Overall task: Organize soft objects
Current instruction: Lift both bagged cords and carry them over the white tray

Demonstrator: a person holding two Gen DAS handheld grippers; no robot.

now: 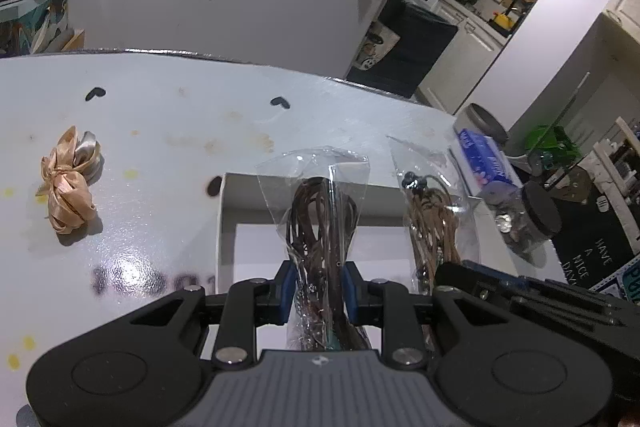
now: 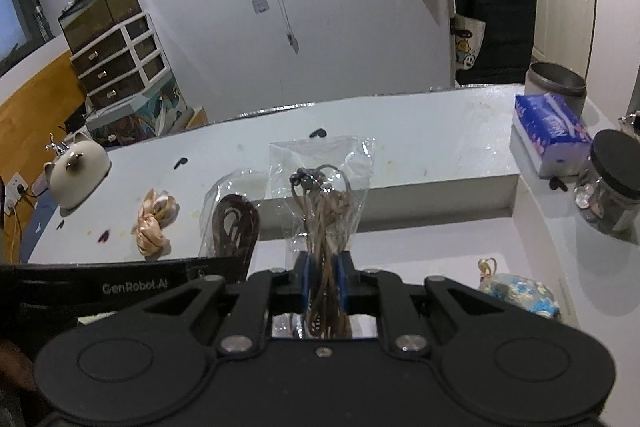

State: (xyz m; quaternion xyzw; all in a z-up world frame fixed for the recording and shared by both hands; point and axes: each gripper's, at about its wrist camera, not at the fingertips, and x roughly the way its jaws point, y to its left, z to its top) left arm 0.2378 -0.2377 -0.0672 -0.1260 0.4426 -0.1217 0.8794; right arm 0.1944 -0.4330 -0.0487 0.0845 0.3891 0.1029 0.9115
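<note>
Left gripper point(image 1: 316, 291) pinches a dark cord bag point(image 1: 320, 211) upright, right gripper point(image 2: 323, 277) clamps a tan cord bag point(image 2: 326, 211), both over the white box point(image 1: 226, 211) on the stained bench point(image 1: 160, 131).

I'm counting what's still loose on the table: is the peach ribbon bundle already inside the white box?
No. The peach ribbon bundle lies on the bare table, to the left of the white box and apart from it.
</note>
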